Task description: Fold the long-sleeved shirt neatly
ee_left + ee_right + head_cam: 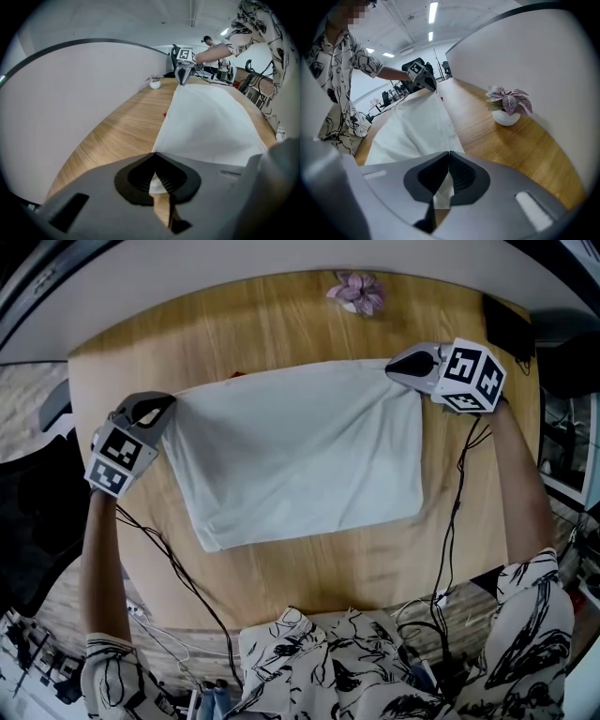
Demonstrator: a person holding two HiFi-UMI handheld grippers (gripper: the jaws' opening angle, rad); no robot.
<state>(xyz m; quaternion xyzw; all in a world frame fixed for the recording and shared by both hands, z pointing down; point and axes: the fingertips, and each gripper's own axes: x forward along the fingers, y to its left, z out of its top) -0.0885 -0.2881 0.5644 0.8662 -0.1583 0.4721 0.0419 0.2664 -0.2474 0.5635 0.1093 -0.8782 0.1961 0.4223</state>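
The white long-sleeved shirt [300, 451] lies folded into a rough rectangle on the wooden table [281, 324]. My left gripper [169, 401] is shut on the shirt's far left corner, white cloth [157, 183] pinched between its jaws. My right gripper [392, 365] is shut on the far right corner, with cloth [443, 192] caught in its jaws. The far edge of the shirt is stretched between the two grippers. In the left gripper view the shirt [211, 126] runs toward the right gripper [182, 80]; in the right gripper view the shirt [417, 126] runs toward the left gripper [432, 88].
A small potted plant with pink leaves [357, 292] [508, 105] stands at the table's far edge. A curved white wall [70, 93] rises behind the table. A dark object [509, 329] sits at the far right corner. Cables [450, 521] hang from both grippers toward the person.
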